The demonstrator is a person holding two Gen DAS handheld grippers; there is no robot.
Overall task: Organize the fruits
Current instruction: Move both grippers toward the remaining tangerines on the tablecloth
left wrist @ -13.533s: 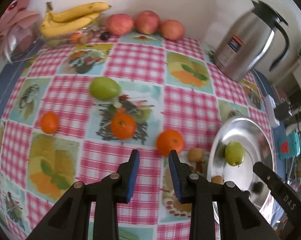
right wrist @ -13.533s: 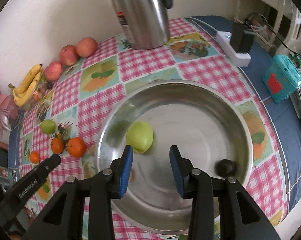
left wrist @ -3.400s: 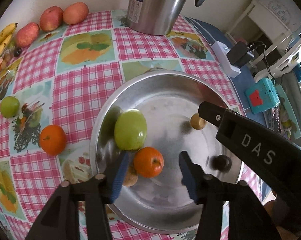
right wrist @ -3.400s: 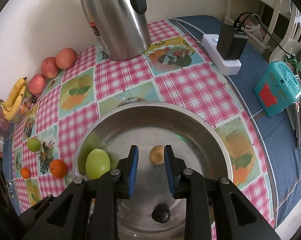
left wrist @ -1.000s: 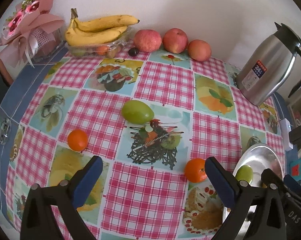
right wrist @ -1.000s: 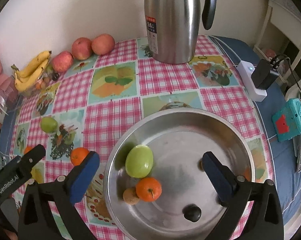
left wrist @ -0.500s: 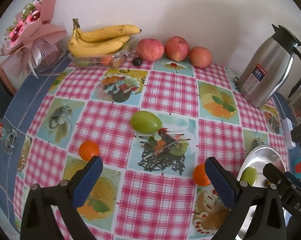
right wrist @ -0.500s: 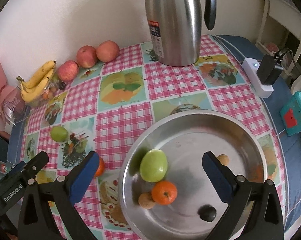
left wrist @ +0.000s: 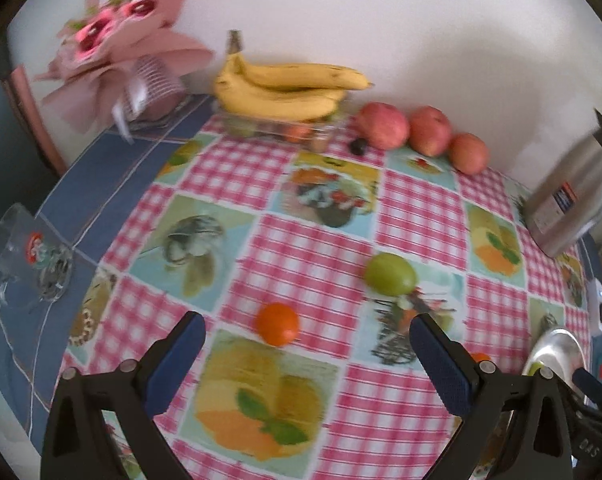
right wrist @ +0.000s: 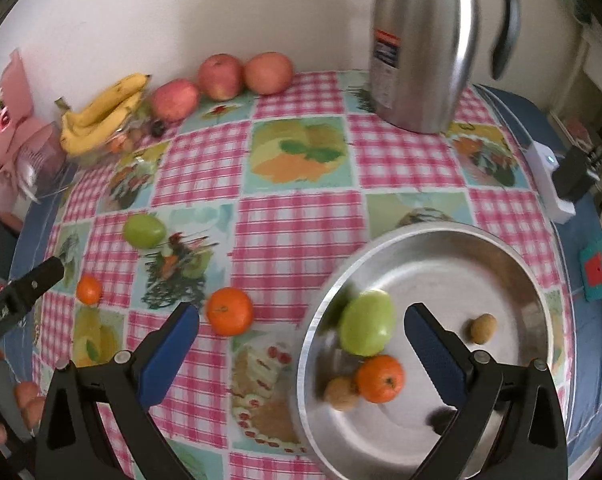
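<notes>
Hovering wide open and empty, the left tool point(left wrist: 307, 354) has swung away from the steel bowl point(right wrist: 497, 240) toward a small orange point(left wrist: 277, 323) lying just ahead on the worktop point(left wrist: 313, 240), suggesting that fruit is next. The right tool point(right wrist: 301, 334), likewise spread and empty, hangs between a larger orange point(right wrist: 229, 311) and the bowl, which now holds a green fruit point(right wrist: 366, 322), an orange and small brown fruits. Farther off, another green fruit point(left wrist: 389, 279), apples point(left wrist: 382, 125) and bananas point(left wrist: 289, 92) wait.
</notes>
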